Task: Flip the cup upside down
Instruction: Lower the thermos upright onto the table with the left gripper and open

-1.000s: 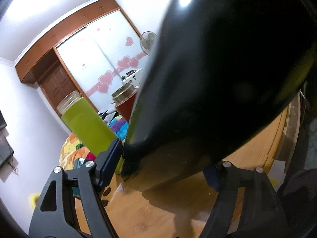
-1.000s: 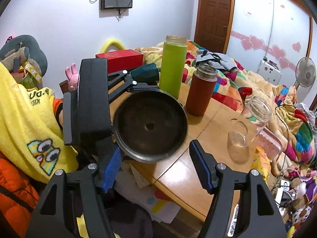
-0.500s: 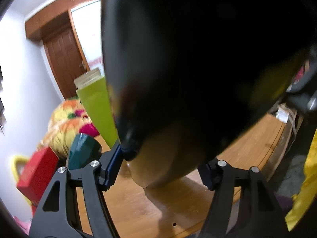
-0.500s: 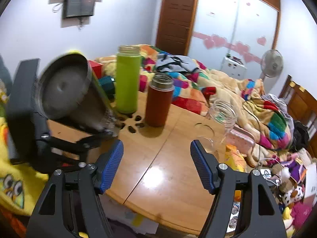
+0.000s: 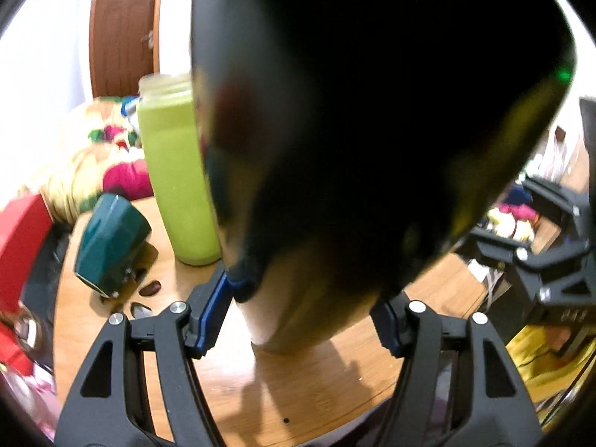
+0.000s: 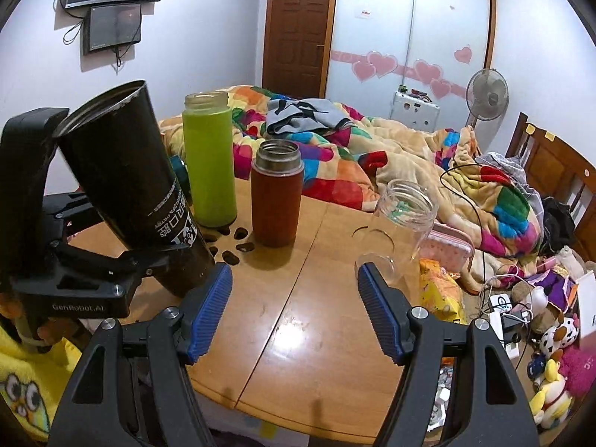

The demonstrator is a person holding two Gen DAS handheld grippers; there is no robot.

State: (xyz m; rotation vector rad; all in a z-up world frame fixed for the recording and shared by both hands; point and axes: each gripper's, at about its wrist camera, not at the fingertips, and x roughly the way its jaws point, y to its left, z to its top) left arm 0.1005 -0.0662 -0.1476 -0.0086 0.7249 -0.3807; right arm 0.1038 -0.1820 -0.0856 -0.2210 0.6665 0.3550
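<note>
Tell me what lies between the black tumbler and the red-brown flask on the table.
In the right wrist view, small dark seeds lie scattered on the wooden table between the black tumbler and the red-brown flask; the green bottle stands just behind them.

The black cup (image 5: 372,130) fills the frame from 12 to 3 o'clock, its narrow end held between the left gripper's (image 5: 301,316) blue pads (image 5: 212,313) over the table (image 5: 298,391). At 9 o'clock a green bottle (image 5: 178,186) stands upright just beside the cup. A dark teal cup (image 5: 110,246) lies tipped near it, dark seeds (image 5: 149,290) alongside. At 3 o'clock the right gripper's body (image 5: 551,260) shows.
</note>
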